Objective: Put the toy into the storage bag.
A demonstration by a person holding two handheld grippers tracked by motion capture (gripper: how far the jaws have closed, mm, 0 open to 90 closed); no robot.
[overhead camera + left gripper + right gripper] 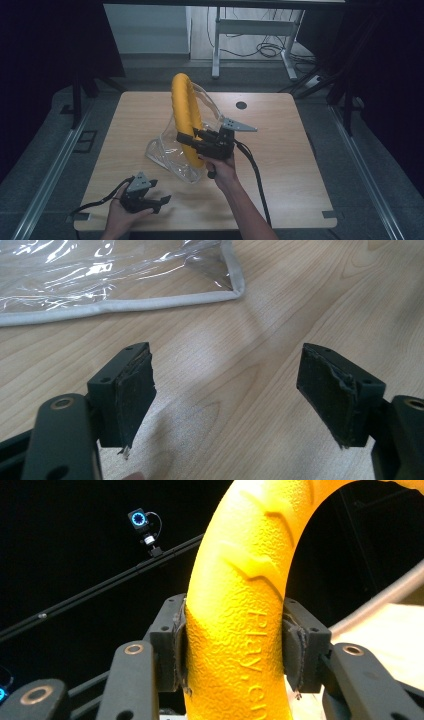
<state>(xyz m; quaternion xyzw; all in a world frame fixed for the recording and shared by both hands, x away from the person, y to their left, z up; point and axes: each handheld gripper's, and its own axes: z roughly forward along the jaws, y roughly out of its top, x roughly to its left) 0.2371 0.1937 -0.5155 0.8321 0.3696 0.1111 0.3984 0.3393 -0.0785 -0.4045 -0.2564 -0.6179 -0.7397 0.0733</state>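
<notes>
Yellow textured foam ring (186, 112) stands upright above the clear plastic bag with grey edging (167, 155), clamped in my right gripper (192, 139). My left gripper (162, 202), jaws apart, should hold the bag's opening while I lower slowly.

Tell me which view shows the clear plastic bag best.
The high view: the clear plastic bag lies on the table whole, the yellow ring standing in it. The left gripper view gives one grey-trimmed corner; the right gripper view, a pale edge.
</notes>
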